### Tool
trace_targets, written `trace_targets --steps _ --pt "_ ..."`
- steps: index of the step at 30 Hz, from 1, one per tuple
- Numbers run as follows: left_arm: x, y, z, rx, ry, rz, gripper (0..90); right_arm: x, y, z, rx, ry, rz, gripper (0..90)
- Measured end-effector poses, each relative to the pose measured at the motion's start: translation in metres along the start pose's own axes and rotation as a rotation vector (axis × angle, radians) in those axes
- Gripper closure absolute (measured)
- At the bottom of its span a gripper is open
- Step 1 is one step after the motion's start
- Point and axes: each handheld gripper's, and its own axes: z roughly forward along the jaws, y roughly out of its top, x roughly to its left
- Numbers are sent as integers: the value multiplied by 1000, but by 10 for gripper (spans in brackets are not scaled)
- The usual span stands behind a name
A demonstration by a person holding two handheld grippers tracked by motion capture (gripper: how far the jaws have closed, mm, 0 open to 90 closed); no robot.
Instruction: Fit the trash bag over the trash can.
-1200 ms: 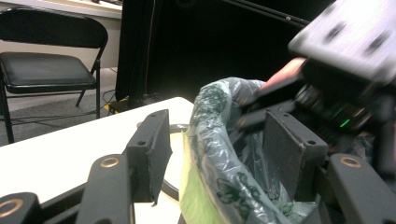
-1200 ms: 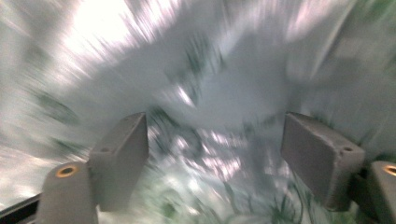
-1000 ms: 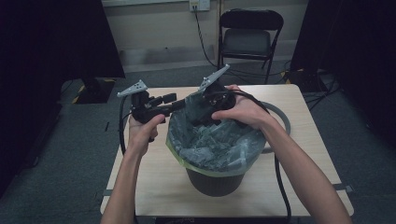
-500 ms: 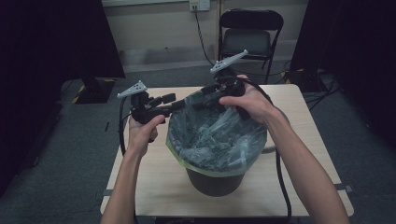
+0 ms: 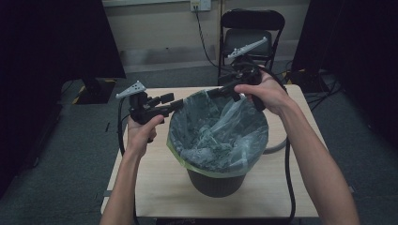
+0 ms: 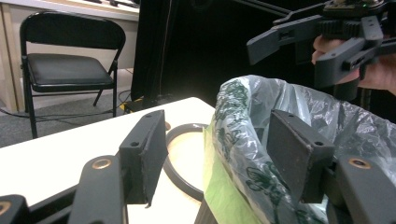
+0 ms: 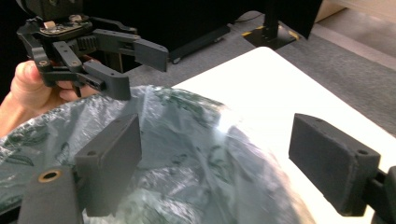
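Presently the bin (image 5: 213, 180) stands near the middle of the tabletop (image 5: 145, 185), lined with a translucent bag (image 5: 220, 133) whose green hem folds over the rim. Left gripper (image 5: 174, 104) sits at the bag's left edge, fingers (image 6: 142, 154) spread, the liner's edge between them but not pinched. Right gripper (image 5: 218, 91) is held above the far rim, fingers (image 7: 334, 161) spread wide, gripping nothing. A dark ring (image 6: 180, 163) lies flat beside the bin.
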Motion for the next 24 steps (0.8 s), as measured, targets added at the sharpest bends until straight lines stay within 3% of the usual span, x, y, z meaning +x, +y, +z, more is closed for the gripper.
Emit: trace_targets --steps 5,11,14,18,22,24 --pt "0 0 -1 -4 0 5 377 -10 -8 -13 -16 -48 21 172" --pt "2 1 -4 -8 5 3 372 -31 -28 -29 -94 -130 66 182" --pt "5 3 -10 -21 36 19 360 -41 -41 -37 -156 -174 121 178" --pt "12 3 -21 -50 43 3 358 -55 -63 -43 -157 -231 169 203" --pt "14 1 -28 -29 87 18 347 -66 -86 -52 -171 -291 214 177" --pt "15 -3 -32 -24 121 30 343 -71 -99 -57 -181 -346 224 176"
